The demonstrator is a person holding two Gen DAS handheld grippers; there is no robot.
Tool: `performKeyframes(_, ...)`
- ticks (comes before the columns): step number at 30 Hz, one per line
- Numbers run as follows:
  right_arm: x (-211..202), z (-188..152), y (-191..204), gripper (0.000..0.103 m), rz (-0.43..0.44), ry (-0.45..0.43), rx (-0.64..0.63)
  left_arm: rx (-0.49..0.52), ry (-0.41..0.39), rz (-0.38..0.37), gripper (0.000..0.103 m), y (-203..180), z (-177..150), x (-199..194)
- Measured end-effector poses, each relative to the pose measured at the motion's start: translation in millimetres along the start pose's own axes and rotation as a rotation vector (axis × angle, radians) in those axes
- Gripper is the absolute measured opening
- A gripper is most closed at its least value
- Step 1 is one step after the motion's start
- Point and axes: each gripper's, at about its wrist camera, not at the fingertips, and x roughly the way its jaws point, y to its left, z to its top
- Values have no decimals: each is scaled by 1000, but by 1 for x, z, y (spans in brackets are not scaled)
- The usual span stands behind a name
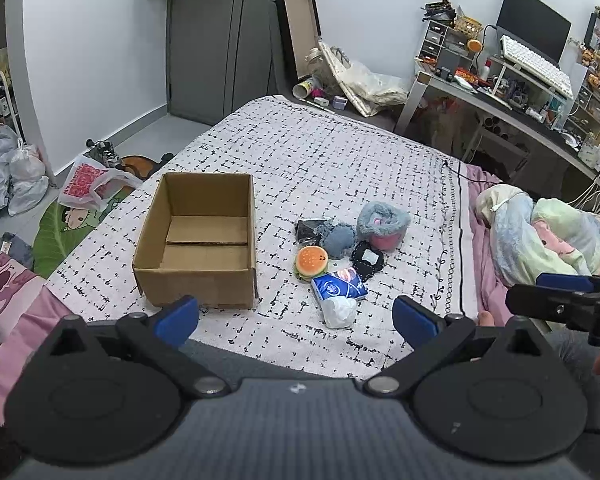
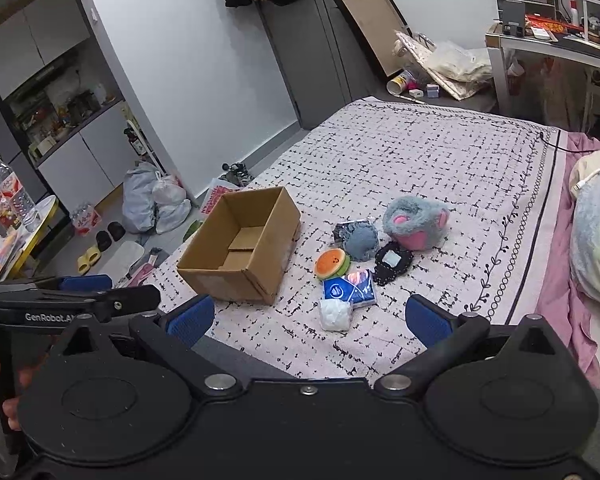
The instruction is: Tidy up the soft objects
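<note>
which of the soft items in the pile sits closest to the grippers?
The white crumpled bundle, at the pile's near end, just past the blue tissue pack; all others lie farther back.

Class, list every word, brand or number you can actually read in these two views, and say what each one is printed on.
"GenRobot.A", then cut off: on the side of the left tool, seen from the right wrist.
Blue tissue pack: a logo, print too small to read.
Red and white plastic bag: pattern blurred, unreadable.
Water bottle: red label unreadable.
</note>
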Motion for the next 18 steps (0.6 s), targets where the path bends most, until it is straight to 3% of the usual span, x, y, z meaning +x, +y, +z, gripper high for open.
performKeyframes(18, 29, 5, -9, 103, 0, 36, 2, -26, 33, 15, 102, -2, -2, 31)
